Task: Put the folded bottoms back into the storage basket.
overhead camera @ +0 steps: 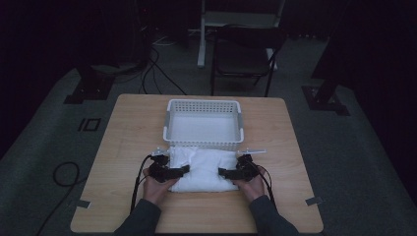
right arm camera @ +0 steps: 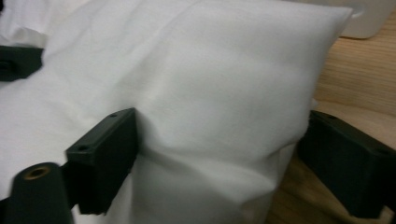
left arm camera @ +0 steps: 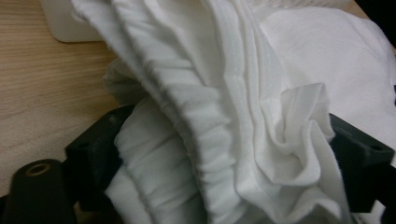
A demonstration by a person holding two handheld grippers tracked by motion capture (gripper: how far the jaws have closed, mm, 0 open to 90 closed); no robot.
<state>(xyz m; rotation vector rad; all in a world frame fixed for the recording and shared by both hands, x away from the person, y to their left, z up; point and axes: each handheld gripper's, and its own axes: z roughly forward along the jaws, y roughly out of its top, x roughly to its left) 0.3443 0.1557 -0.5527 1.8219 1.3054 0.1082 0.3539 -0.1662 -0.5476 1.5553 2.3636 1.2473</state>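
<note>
A folded white cloth (overhead camera: 204, 169) lies on the wooden table (overhead camera: 275, 132), just in front of a white plastic basket (overhead camera: 168, 123). My left gripper (overhead camera: 184, 170) comes in at the cloth's left end and my right gripper (overhead camera: 222, 173) at its right end, each held in a hand. In the left gripper view, bunched folds of the cloth (left arm camera: 196, 84) fill the space between the jaws of the left gripper (left arm camera: 229, 140). In the right gripper view, the right gripper (right arm camera: 219, 135) squeezes the thick edge of the cloth (right arm camera: 210, 70), which dents at one jaw.
The basket looks empty and stands at the table's middle, touching the cloth's far edge; its corner (left arm camera: 70, 28) shows in the left gripper view. A dark chair (overhead camera: 243, 54) stands beyond the table. Cables (overhead camera: 64, 174) lie on the floor at the left.
</note>
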